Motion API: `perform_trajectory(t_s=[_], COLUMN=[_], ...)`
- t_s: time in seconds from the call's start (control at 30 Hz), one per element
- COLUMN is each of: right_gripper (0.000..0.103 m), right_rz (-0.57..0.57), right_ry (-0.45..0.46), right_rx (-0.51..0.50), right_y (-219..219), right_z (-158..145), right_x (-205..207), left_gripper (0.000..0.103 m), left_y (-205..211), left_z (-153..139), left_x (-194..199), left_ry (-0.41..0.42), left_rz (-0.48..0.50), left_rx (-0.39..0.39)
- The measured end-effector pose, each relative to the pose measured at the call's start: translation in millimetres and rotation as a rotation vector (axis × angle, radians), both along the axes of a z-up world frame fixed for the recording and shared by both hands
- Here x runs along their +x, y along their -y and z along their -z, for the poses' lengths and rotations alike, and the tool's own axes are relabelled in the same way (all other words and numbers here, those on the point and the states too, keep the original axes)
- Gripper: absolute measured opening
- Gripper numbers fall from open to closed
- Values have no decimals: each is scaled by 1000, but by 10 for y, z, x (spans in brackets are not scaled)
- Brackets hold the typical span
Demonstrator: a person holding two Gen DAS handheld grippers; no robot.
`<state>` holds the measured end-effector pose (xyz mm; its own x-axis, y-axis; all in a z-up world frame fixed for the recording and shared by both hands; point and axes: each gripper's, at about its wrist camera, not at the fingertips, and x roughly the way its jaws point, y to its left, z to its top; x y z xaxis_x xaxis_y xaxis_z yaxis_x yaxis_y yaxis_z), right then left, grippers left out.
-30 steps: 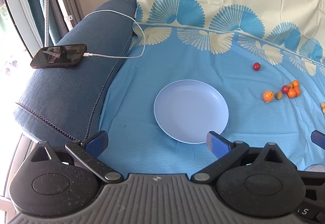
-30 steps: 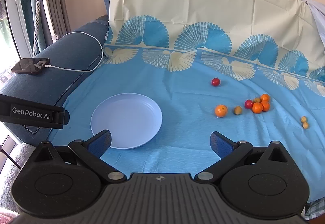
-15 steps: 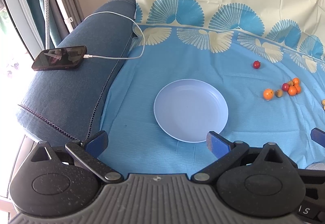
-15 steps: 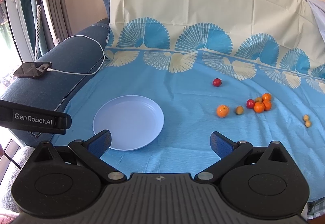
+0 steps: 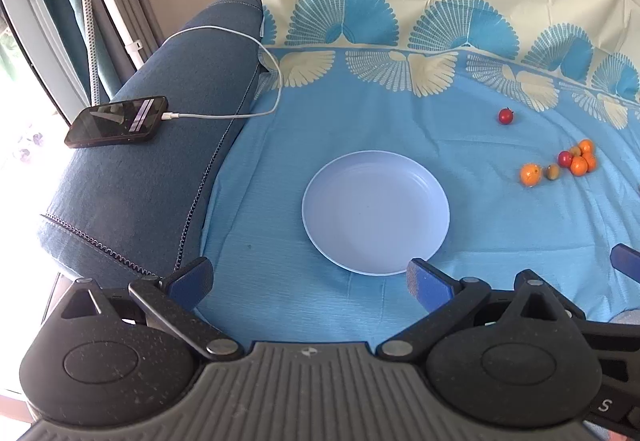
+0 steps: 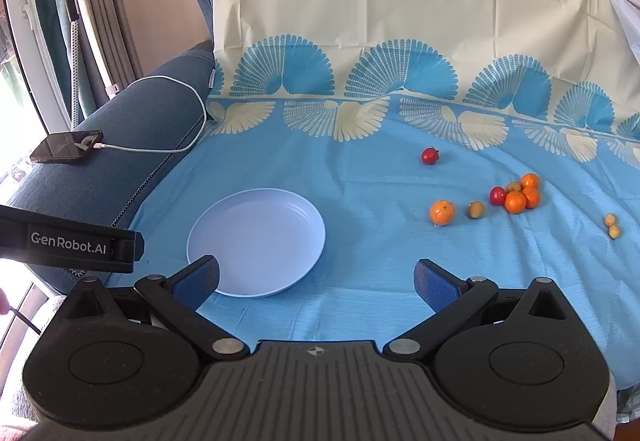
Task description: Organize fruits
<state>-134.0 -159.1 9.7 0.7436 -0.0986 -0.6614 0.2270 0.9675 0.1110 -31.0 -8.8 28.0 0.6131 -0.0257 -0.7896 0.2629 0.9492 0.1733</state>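
An empty pale blue plate (image 5: 376, 211) lies on the blue cloth, also in the right wrist view (image 6: 256, 243). To its right lie small fruits: a lone red one (image 6: 429, 156), an orange (image 6: 442, 212), a greenish one (image 6: 475, 209), a cluster of oranges and a red one (image 6: 516, 195), and two small yellow ones (image 6: 612, 226). The fruits also show in the left wrist view (image 5: 531, 174). My left gripper (image 5: 308, 277) is open and empty, near the plate's front rim. My right gripper (image 6: 316, 277) is open and empty, in front of the plate and fruits.
A phone (image 5: 116, 121) on a white charging cable (image 5: 224, 115) lies on the dark blue sofa arm (image 5: 132, 193) at left. The patterned cloth (image 6: 400, 1) runs up the sofa back. A white stand (image 6: 80, 1) and curtains are at far left.
Both grippers have drawn back and tilted slightly; the scene shifts a little lower in both views. Nothing was grasped or moved.
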Motion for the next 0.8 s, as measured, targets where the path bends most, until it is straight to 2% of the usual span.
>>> perform_trajectory(t_s=[0.5,0.6,0.8], right_gripper=[103,103,103], right_rz=[6,11,25], right_ry=[-32,-62,-64], right_rx=[53,74,139], right_y=[128,176,326], right_z=[159,217,331], right_x=[130,162,206], left_gripper=[103,103,103], left_y=[171,206,311], left_z=[123,155,188], left_x=[132,172,255], left_ry=[-36,-45,-69], left_rz=[-5,-6,-7], left_rx=[55,66,70])
